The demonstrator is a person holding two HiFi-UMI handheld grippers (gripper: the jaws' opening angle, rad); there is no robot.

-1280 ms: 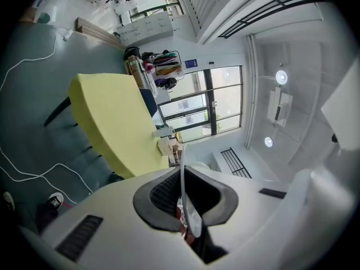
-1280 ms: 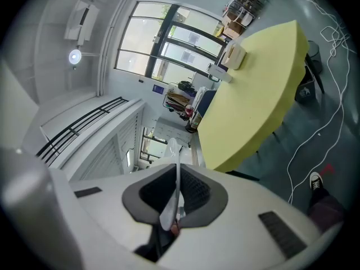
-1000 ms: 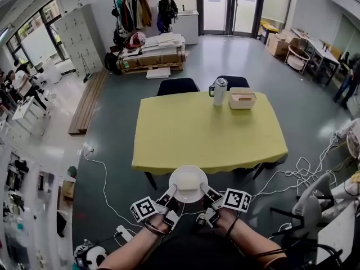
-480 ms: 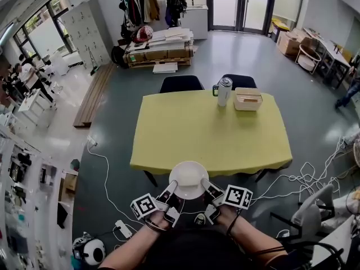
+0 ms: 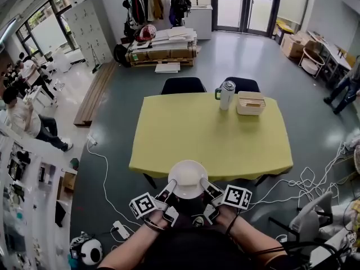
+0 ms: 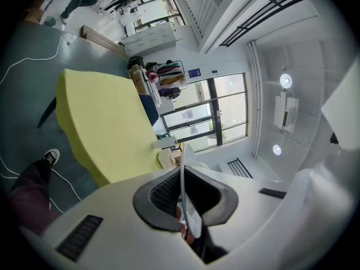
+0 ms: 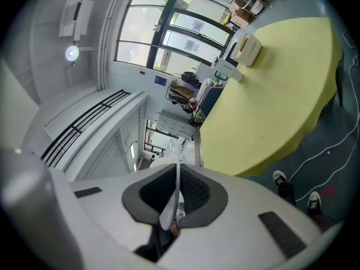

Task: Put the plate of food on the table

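A white round plate [image 5: 188,179] hangs in the air just before the near edge of the yellow table [image 5: 208,134]. My left gripper [image 5: 169,192] is shut on its left rim and my right gripper [image 5: 207,192] is shut on its right rim. In the left gripper view the plate [image 6: 185,180] shows edge-on between the dark pads [image 6: 160,194] of my left gripper [image 6: 183,200]. The right gripper view shows the same thin plate rim [image 7: 176,180] clamped in my right gripper [image 7: 174,200]. From above the plate looks bare; no food can be made out.
A steel tumbler [image 5: 226,94] and a pale box [image 5: 251,102] stand at the table's far right. Two dark chairs [image 5: 183,85] sit behind the table. Cables [image 5: 104,167] trail over the floor on both sides. People [image 5: 25,120] are at the left.
The plate and both grippers have come slightly closer to the table's near edge. Both grips on the rim are unchanged.
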